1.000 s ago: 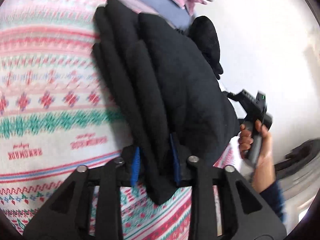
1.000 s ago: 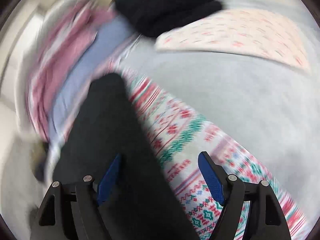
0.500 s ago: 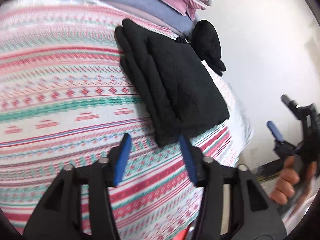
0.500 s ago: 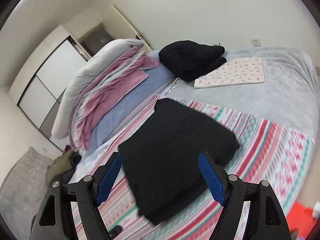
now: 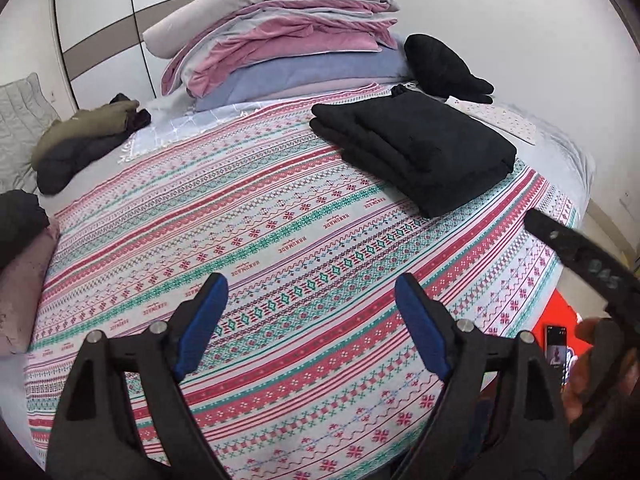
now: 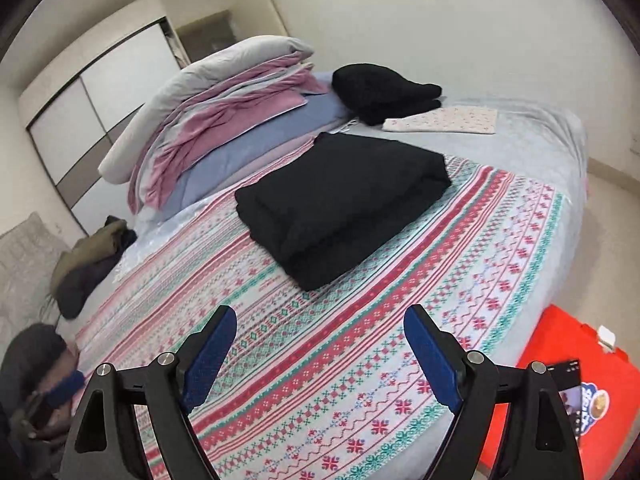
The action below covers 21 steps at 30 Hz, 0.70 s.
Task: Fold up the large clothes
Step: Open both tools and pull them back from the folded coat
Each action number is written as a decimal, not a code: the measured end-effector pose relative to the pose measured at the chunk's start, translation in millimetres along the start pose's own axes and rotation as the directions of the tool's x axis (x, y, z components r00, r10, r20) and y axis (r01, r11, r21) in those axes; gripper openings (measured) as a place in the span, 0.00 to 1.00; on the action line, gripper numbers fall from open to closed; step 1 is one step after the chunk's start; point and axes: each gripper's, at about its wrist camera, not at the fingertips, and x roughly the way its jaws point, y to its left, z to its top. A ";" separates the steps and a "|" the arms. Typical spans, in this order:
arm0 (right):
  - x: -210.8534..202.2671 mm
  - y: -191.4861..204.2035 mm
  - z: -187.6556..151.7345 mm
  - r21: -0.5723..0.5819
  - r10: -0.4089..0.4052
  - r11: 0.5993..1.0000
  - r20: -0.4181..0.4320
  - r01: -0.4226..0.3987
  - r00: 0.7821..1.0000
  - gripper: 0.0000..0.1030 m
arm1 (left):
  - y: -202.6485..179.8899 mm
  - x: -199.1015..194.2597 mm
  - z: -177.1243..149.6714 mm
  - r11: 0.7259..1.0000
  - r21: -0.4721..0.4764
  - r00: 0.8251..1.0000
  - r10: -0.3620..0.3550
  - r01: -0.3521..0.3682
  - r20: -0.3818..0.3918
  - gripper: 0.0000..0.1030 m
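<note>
A black garment (image 5: 420, 152) (image 6: 340, 208) lies folded in a thick rectangle on the striped pink, red and green blanket (image 5: 280, 240) (image 6: 400, 320) that covers the bed. My left gripper (image 5: 310, 292) hovers over the blanket, well short of the garment. Its jaws are opening and nothing is between the blue pads. My right gripper (image 6: 322, 320) also hangs back from the garment over the blanket's near part, jaws opening and empty. Neither gripper touches any cloth.
Folded grey, pink and blue bedding (image 5: 280, 40) is stacked at the head of the bed. By the wall lie another black garment (image 5: 444, 68) and a white floral cloth (image 5: 500, 118). Olive and dark clothes (image 5: 80, 136) lie far left. A red bag (image 6: 580, 380) stands on the floor.
My left gripper let go of the black garment's near edge, widened and drew back and up. My right gripper pulled away too. The garment now lies folded and free on the blanket.
</note>
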 end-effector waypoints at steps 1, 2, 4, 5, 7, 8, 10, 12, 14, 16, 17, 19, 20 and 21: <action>3.7 0.6 -4.5 -0.006 -0.031 1.000 -0.010 0.031 0.999 0.84 | 1.8 0.6 -3.0 1.000 0.000 1.000 -0.007 0.007 0.009 0.87; 7.1 0.8 -7.4 -0.012 -0.062 0.998 -0.016 0.062 0.998 0.84 | 2.4 0.7 -5.7 1.000 -0.008 1.000 -0.009 0.009 0.009 0.87; 8.0 0.5 -14.0 -0.031 -0.097 0.995 -0.002 0.097 0.995 0.84 | -0.4 0.8 -10.7 1.000 -0.009 1.000 -0.019 0.019 0.023 0.87; 6.7 -0.6 -16.4 -0.034 -0.094 0.995 0.004 0.094 0.996 0.84 | -2.1 0.9 -13.2 1.000 -0.007 0.999 -0.026 0.026 0.030 0.87; 1.5 -1.3 -20.0 -0.030 -0.083 0.996 0.010 0.083 0.996 0.84 | -6.3 1.7 -16.6 0.999 -0.014 0.999 -0.041 0.041 0.027 0.87; -1.2 -1.6 -21.5 -0.026 -0.080 0.996 0.015 0.081 0.997 0.84 | -8.2 2.4 -16.9 0.998 -0.022 0.998 -0.052 0.052 0.027 0.87; -7.2 0.0 -23.4 -0.037 -0.085 0.996 0.027 0.086 0.996 0.84 | -13.6 2.4 -15.7 0.997 -0.029 0.997 -0.071 0.071 0.029 0.87; -11.0 4.2 -27.5 -0.077 -0.111 0.990 0.044 0.114 0.993 0.84 | -18.6 2.8 -12.5 0.997 -0.028 0.997 -0.073 0.074 0.029 0.87; -10.1 7.5 -29.4 -0.112 -0.135 0.984 0.025 0.137 0.991 0.84 | -24.5 4.0 -7.2 0.995 -0.029 0.995 -0.095 0.096 0.032 0.89; -9.7 5.2 -29.4 -0.115 -0.119 0.986 0.010 0.119 0.993 0.84 | -30.5 11.5 -2.1 0.993 -0.020 0.993 -0.116 0.116 0.012 0.92; -11.5 2.8 -28.6 -0.108 -0.128 0.986 0.012 0.128 0.992 0.84 | -32.2 16.2 -0.8 0.993 -0.023 0.993 -0.119 0.119 0.002 0.93; -13.5 -0.7 -27.2 -0.099 -0.162 0.982 0.016 0.163 0.987 0.85 | -32.9 23.8 -0.1 0.992 -0.045 0.993 -0.119 0.118 -0.002 0.93; -13.8 -1.4 -26.7 -0.101 -0.172 0.980 0.013 0.173 0.985 0.85 | -34.0 28.4 0.2 0.991 -0.056 0.993 -0.121 0.121 -0.006 0.95; -13.6 -2.6 -26.4 -0.106 -0.182 0.978 0.009 0.182 0.983 0.85 | -34.6 31.0 -0.2 0.990 -0.061 0.992 -0.124 0.123 -0.008 0.96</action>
